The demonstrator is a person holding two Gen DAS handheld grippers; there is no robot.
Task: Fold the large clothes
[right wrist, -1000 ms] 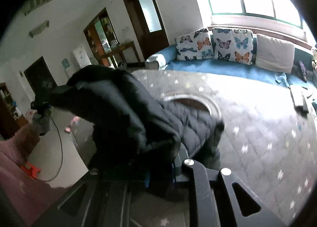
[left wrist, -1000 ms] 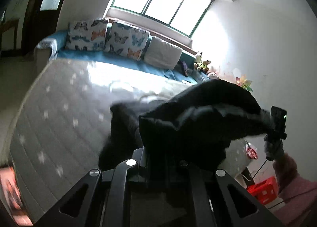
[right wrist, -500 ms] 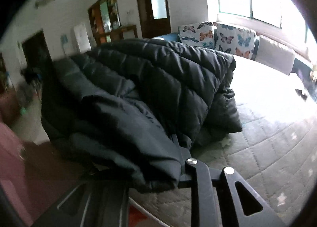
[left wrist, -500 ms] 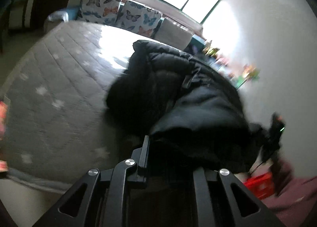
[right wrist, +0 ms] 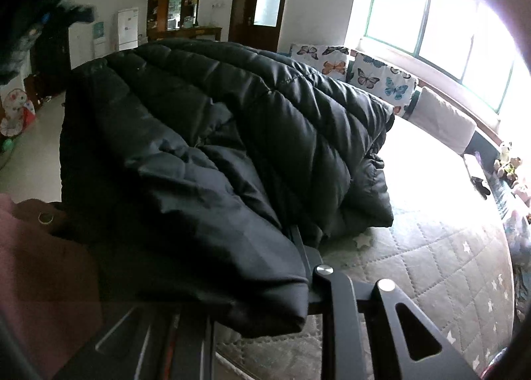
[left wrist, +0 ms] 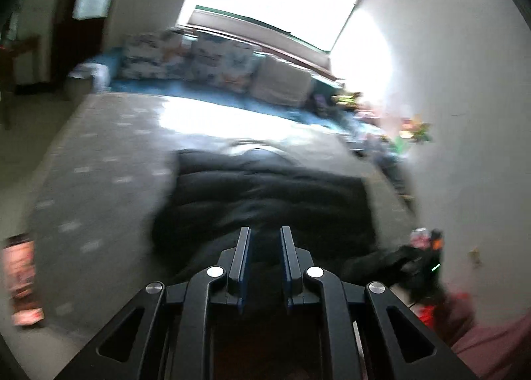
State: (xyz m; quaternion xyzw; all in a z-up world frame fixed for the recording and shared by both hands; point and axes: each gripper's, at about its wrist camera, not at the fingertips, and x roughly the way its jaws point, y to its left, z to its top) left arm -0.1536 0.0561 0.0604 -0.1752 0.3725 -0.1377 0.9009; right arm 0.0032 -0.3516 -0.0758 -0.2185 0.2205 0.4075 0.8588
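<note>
A black quilted jacket lies folded in a thick heap on the grey star-patterned mattress. My left gripper hovers just short of its near edge, open by a narrow gap with nothing between the fingers. In the right wrist view the jacket fills the left and middle and drapes over my right gripper. Only one finger pokes out under the hem. Its jaws are opening with the padded fabric still between them. From the left wrist view the right gripper is a dark blur at the jacket's right corner.
A blue sofa with butterfly cushions runs under the bright window beyond the mattress. Soft toys sit at its right end. A white wall is close on the right. A pink sleeve is near the mattress edge.
The jacket came down from the air onto the mattress, folded over. My left gripper let go of it and drew back. My right gripper sank with the jacket still over it.
</note>
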